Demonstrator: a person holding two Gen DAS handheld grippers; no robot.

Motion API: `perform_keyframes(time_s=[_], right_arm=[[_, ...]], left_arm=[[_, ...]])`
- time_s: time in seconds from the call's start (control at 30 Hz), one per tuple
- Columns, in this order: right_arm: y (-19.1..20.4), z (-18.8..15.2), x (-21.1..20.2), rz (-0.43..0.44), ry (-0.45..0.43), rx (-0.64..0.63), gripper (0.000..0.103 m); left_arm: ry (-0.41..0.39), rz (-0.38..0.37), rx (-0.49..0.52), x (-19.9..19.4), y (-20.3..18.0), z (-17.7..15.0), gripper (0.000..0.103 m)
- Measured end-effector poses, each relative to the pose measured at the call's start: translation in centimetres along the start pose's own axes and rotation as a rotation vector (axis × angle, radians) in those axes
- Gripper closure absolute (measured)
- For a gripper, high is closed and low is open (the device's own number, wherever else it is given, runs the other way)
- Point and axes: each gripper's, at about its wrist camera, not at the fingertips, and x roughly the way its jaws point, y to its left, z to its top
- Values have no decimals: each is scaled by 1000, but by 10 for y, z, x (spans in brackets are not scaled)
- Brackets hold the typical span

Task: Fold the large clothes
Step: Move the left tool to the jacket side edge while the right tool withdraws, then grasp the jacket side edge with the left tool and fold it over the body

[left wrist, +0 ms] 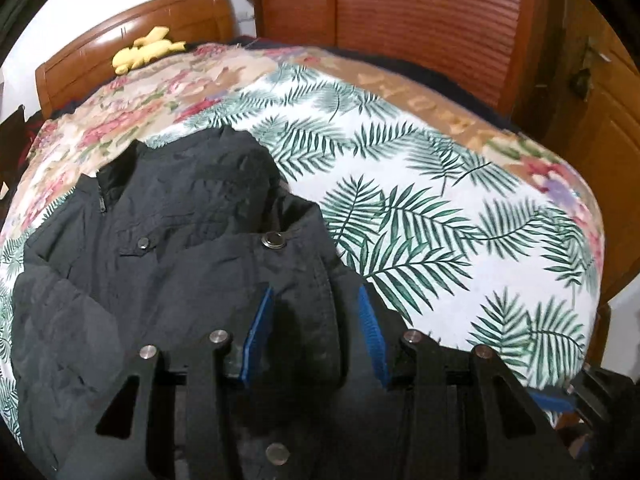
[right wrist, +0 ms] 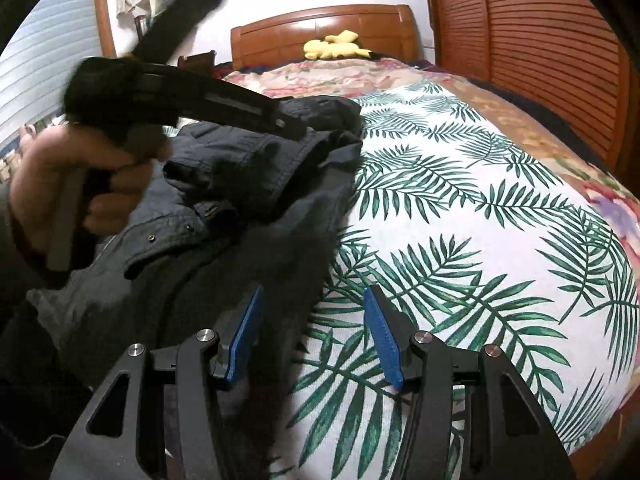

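The only lettering stands on the tan band of the blanket that runs along the far edge of the palm-leaf sheet on the bed. In the left wrist view pale block letters show there upside down and blurred; they may spell "HONEY", but that cannot be read for certain. Nothing else carries legible text.

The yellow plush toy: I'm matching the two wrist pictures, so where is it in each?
Left wrist: yellow plush toy, upper left, against the wooden headboard.
Right wrist: upper middle, against the same headboard.
Shared landmark: the headboard.
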Motion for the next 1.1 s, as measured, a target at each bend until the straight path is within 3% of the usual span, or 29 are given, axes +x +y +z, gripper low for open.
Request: perform_keyframes(time_s=[0.37, 0.67, 0.7, 0.8, 1.1], right_arm=[[6, 3, -5, 30, -15, -17, 50], [11, 4, 2, 24, -1, -28, 50], [12, 4, 4, 23, 2, -29, 50], [15, 5, 8, 21, 7, -35, 50], [30, 13, 21, 20, 17, -60, 50]], left_arm=[[117, 203, 116, 47, -7, -3, 61], [167, 267, 113, 60, 27, -14, 61], [165, 268, 113, 60, 30, -15, 67], [147, 263, 102, 54, 42, -19, 95], [-81, 274, 51, -41, 84, -22, 99]])
